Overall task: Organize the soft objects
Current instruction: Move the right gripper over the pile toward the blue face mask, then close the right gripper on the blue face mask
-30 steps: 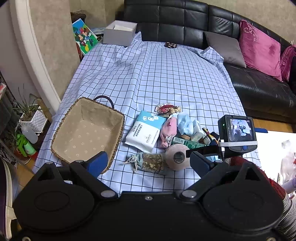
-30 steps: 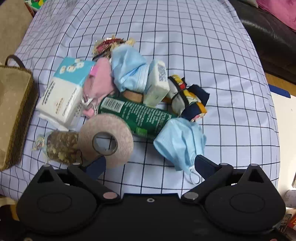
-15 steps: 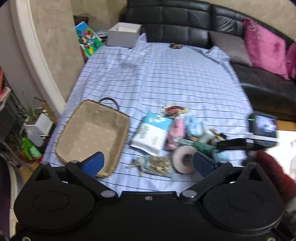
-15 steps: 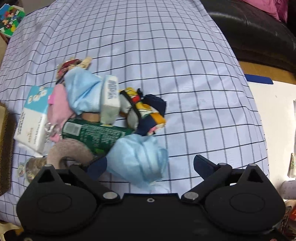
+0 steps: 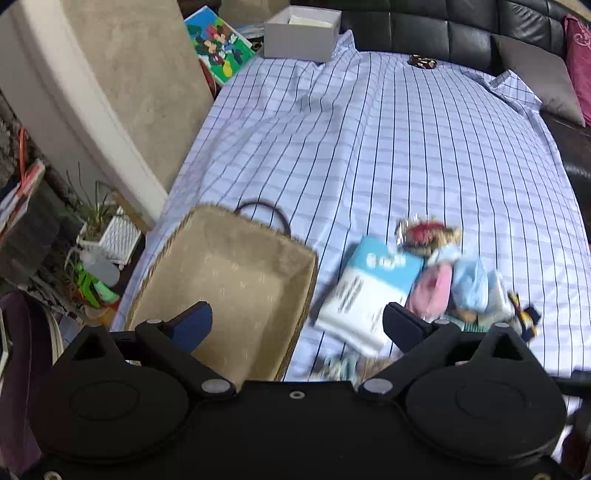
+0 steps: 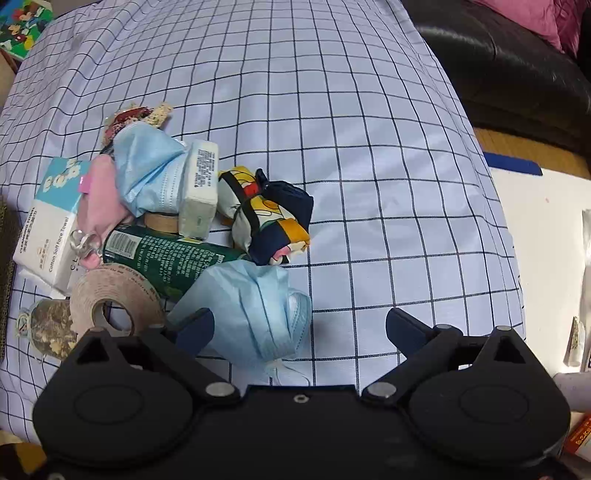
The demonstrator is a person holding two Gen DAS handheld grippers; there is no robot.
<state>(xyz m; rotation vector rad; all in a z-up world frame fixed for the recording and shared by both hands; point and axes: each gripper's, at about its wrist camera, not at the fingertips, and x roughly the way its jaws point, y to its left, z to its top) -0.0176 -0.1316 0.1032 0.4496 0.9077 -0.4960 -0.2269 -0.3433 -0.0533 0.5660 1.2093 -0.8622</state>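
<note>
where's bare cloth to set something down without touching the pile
Free: the checked cloth right of the pile, out to the sofa side, and the far stretch toward the white box. The basket looks empty. Crowded: between the tissue pack and folded bag, where masks, can and tape overlap.

Black hand-held gripper (image 6: 298,328), seemingly blue-padded fingers (image 6: 194,330)

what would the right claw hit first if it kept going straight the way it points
Probably the crumpled light blue face mask, lying just ahead between the open right claw fingers, nearer its left one; depth is uncertain.
</note>
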